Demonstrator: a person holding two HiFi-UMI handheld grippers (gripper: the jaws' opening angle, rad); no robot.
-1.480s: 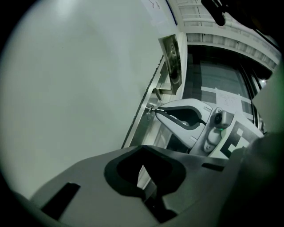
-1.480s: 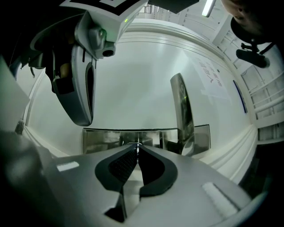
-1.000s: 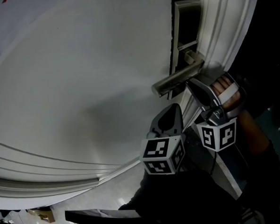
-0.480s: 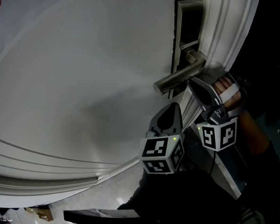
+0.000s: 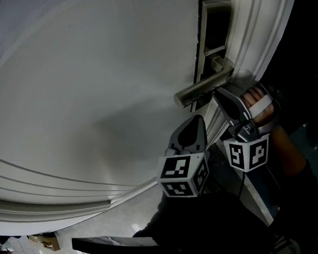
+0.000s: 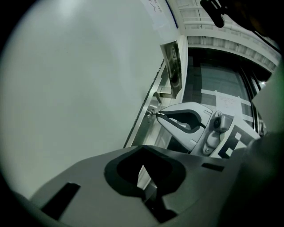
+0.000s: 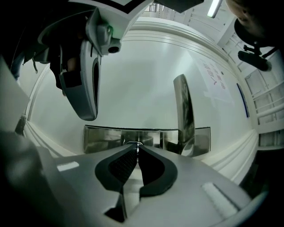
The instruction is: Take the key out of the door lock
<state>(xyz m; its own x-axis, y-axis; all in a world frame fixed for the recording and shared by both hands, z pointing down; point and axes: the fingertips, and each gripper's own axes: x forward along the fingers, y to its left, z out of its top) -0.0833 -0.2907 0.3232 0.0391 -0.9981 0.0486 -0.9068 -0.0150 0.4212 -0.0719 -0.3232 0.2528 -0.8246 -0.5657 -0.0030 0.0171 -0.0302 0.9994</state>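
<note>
The head camera is looking steeply down the white panelled door [image 5: 92, 90], from farthest off, taking in the left gripper [image 5: 194, 125] and right gripper [image 5: 217, 95] below the tall metal lock plate [image 5: 209, 27]. The left gripper's camera is looking along its closed jaws up the door, catching the right gripper side-on. The right gripper's camera is facing that plate squarely and very near (the small metal key [image 7: 134, 144] is sitting pinched at its tips). All three views are sharing the plate.
</note>
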